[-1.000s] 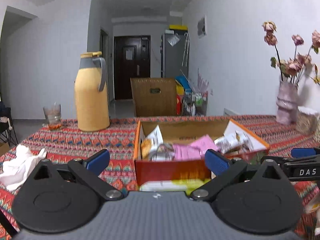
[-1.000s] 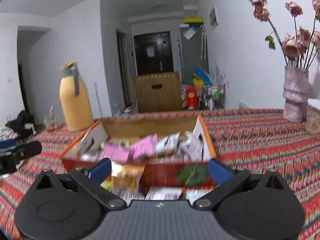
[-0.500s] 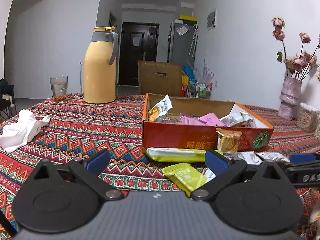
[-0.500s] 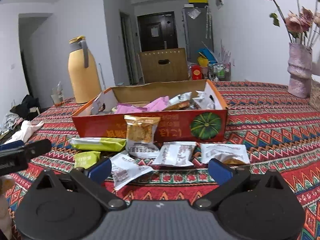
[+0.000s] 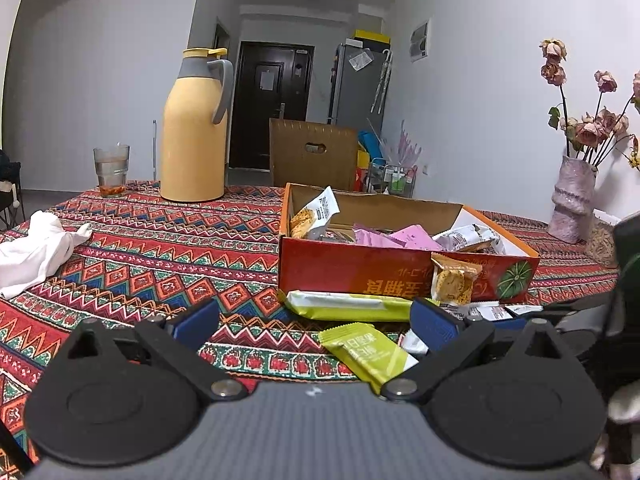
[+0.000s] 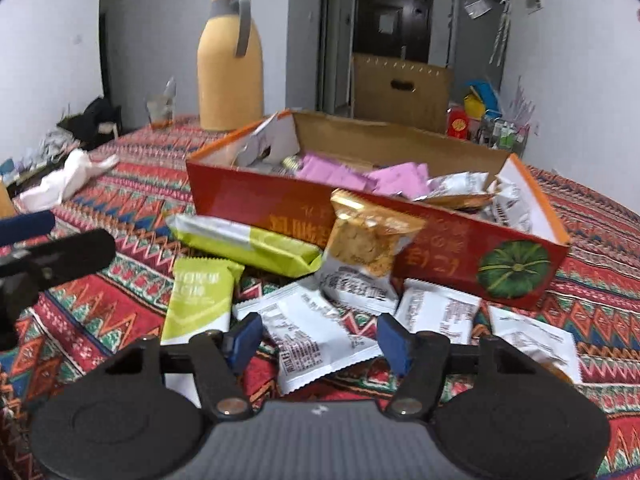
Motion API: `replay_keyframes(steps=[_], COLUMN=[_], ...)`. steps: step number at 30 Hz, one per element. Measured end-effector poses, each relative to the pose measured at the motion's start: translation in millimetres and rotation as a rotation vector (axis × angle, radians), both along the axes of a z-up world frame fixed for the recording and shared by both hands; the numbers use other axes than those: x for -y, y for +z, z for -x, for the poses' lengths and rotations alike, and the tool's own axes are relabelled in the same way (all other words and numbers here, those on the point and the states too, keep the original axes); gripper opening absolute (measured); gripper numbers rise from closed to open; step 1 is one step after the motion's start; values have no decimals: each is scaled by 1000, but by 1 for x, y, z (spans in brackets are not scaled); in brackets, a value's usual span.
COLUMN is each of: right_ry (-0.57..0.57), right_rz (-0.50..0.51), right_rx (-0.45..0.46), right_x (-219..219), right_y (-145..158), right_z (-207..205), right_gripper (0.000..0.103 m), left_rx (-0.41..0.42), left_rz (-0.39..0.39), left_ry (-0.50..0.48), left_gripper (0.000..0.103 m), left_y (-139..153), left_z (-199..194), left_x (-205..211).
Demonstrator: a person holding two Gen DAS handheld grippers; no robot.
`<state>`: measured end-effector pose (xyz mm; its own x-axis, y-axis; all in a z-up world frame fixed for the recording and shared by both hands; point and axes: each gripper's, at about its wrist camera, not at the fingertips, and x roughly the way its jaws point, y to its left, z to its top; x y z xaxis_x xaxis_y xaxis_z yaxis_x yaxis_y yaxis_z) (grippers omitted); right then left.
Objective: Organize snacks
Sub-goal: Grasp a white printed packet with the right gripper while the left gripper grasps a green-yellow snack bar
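Note:
An open orange-red box [image 5: 360, 268] with several snack packets inside stands on the patterned tablecloth. In front of it lie a long yellow-green bar [image 6: 248, 242], a small green packet [image 6: 200, 300], a golden snack pack [image 6: 366, 248] leaning on the box wall, and white packets [image 6: 438, 316]. My right gripper [image 6: 318, 340] hangs low over the cloth, its jaws closing, with a white packet [image 6: 312, 336] lying between them; the pads do not visibly press it. My left gripper [image 5: 316, 322] stands wide open and holds nothing, with the small green packet [image 5: 368, 354] just ahead of its right finger.
A yellow thermos jug [image 5: 196, 128] and a glass [image 5: 111, 168] stand at the back left. A white cloth [image 5: 36, 248] lies at the left. A vase of dried flowers [image 5: 572, 204] stands at the far right. A cardboard box [image 5: 314, 152] sits behind the table.
My right gripper has dropped toward the packets in front of the box and its jaws have narrowed around a white packet. The left gripper sank at first, then held still.

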<state>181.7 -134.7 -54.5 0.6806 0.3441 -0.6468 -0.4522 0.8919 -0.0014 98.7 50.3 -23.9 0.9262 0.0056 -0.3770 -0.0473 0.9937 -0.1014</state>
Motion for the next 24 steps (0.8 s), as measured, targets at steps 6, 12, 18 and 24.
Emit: replay_keyframes(steps=[6, 12, 18, 24], right_ry=[22, -3, -108, -238], right_rz=[14, -46, -152, -167], right_rx=[-23, 62, 139, 155], right_x=[-7, 9, 45, 91], right_y=[-13, 1, 15, 12], right_z=[-2, 22, 48, 57], right_gripper=[39, 37, 37, 37], left_rx=[-12, -22, -33, -58], left_rz=[9, 10, -5, -45], left_ry=[0, 0, 9, -5], left_gripper=[103, 103, 103, 103], left_y=[-1, -2, -3, -1], left_z=[-2, -3, -4, -5], left_x=[-1, -1, 2, 11])
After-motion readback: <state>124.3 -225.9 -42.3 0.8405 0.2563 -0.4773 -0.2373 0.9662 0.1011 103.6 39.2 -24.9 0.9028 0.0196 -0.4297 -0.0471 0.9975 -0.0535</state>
